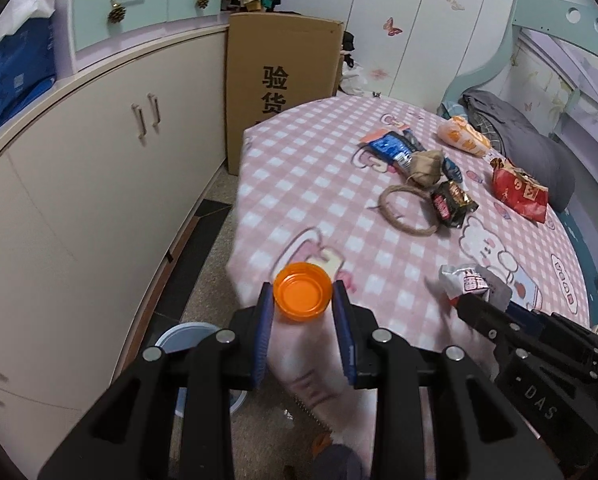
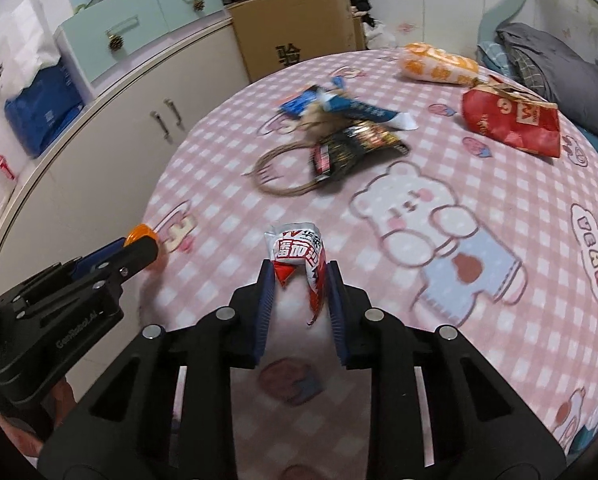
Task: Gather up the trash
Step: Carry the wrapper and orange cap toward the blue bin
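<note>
My left gripper (image 1: 303, 294) is shut on an orange bottle cap (image 1: 303, 292), held over the near left edge of the pink checked bed (image 1: 319, 168). My right gripper (image 2: 299, 276) is shut on a crumpled red and white wrapper (image 2: 297, 256) just above the bed; it also shows in the left wrist view (image 1: 465, 282). More trash lies farther on the bed: a black wrapper (image 2: 351, 148), a blue wrapper (image 2: 339, 104), a red bag (image 2: 511, 120), an orange and white bag (image 2: 439, 64).
A loop of twine and a brown pouch (image 1: 409, 208) lie among the wrappers. A round bin (image 1: 187, 338) stands on the floor below my left gripper. Cream cupboards (image 1: 99, 184) line the left. A cardboard box (image 1: 283, 80) stands behind the bed. Grey bedding (image 1: 527, 136) lies at the right.
</note>
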Demonstrator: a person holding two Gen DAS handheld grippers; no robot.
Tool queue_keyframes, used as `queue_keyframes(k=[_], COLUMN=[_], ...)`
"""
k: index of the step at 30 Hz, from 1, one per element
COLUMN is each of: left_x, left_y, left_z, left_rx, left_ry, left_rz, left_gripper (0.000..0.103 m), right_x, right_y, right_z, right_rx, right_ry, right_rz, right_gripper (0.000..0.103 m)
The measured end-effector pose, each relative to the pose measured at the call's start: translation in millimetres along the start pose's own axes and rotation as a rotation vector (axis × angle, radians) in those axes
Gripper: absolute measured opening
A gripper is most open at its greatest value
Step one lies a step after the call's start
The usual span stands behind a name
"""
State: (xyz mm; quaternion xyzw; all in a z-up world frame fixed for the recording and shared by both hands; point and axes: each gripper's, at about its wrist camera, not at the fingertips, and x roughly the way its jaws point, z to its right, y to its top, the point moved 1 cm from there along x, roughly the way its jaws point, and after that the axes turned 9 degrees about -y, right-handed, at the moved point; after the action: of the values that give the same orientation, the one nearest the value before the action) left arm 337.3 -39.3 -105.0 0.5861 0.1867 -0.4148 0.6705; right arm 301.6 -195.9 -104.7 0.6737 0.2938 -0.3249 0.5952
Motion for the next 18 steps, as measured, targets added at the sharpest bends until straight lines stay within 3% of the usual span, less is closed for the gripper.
queue_keyframes(k=[18], left_x=[-47.1], left_y=[-50.1], left_z=[-88.2], left_rx=[-0.110], left_ry=[0.078], left_rz=[-0.002], left_gripper=[0.029], right_x=[-8.4], right_y=[-34.7], right_z=[-111.2], right_rx=[-0.166], right_ry=[0.088], right_rz=[-0.012], right_gripper=[0.026])
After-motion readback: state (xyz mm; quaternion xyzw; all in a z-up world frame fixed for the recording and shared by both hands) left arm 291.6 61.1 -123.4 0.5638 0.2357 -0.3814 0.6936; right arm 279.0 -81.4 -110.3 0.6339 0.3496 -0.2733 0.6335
